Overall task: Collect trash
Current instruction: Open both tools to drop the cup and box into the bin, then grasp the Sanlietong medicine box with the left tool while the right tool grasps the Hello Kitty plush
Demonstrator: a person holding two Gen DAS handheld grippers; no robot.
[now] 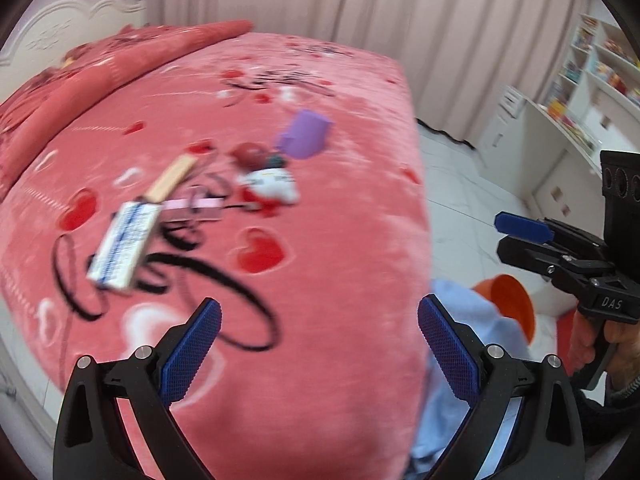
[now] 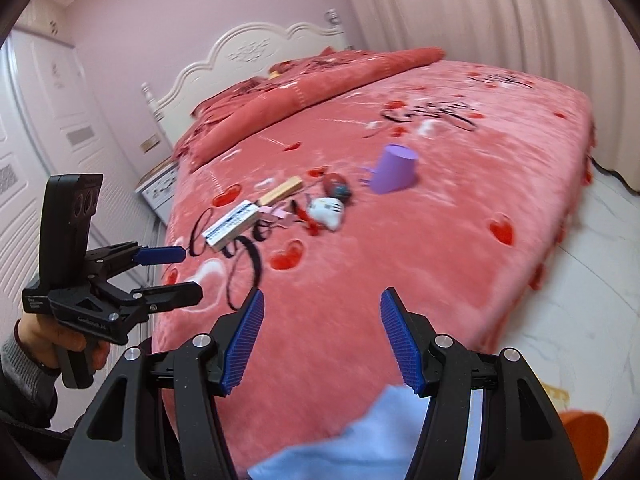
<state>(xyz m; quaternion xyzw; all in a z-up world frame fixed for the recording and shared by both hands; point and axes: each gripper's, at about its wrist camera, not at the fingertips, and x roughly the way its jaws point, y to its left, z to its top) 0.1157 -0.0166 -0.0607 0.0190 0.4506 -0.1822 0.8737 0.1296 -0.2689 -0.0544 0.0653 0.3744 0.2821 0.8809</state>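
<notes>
while both tools [image 1: 320, 344] [image 2: 322, 338] gape empty, blue-striped white box [image 1: 122, 250] lies blurred on bed [image 1: 340, 220].

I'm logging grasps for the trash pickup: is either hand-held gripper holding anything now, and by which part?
Nothing is held. The left hand-held gripper and right hand-held gripper are both open and empty above the pink heart-print bedspread.

The left gripper [image 1: 319, 344] is held tilted downward, jaws wide apart. The right gripper [image 2: 322, 340] is likewise angled down, jaws parted and empty.
</notes>
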